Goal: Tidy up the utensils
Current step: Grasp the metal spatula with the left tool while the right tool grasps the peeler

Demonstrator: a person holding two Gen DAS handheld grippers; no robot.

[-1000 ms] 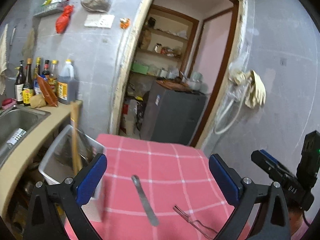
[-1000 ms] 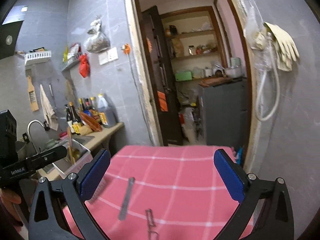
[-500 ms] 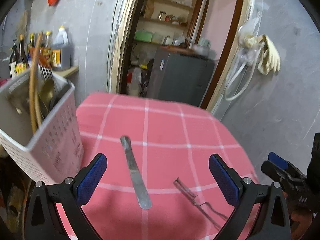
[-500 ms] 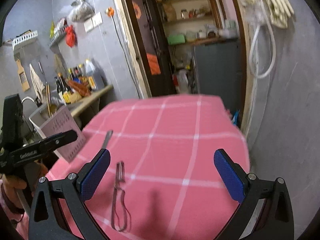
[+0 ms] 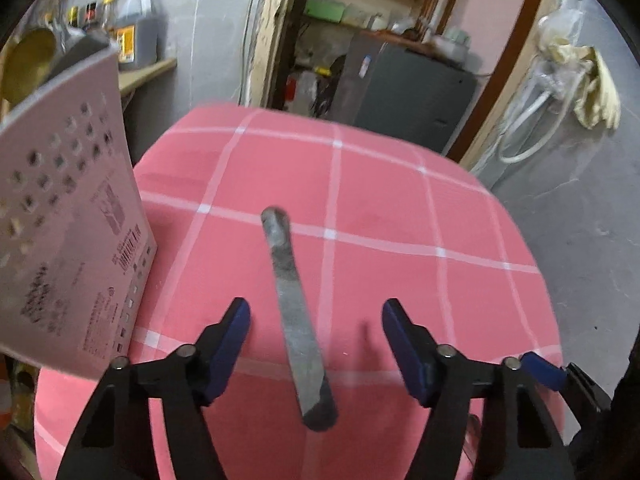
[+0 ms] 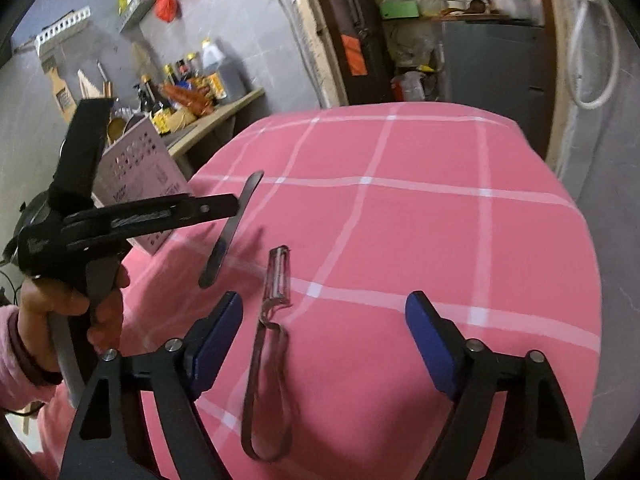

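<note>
**A:** In your left wrist view, the left gripper [image 5: 316,330] has its jaws spread, one either side of the flat metal blade [image 5: 295,312] lying on the pink checked table [image 5: 400,208]. What next?

**B:** Lower until both pads flank the blade's handle end, then close squarely; it's thin and may slip. The perforated utensil holder [image 5: 72,220] stands just left of the blade.

**A:** And your right wrist view?

**B:** The right gripper [image 6: 324,332] is released too, and the wire-handled peeler [image 6: 268,344] lies just right of the blade [image 6: 230,232].

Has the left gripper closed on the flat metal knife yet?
No: the left gripper is open, its blue pads apart on either side of the flat grey metal knife, which lies on the pink checked cloth.
</note>
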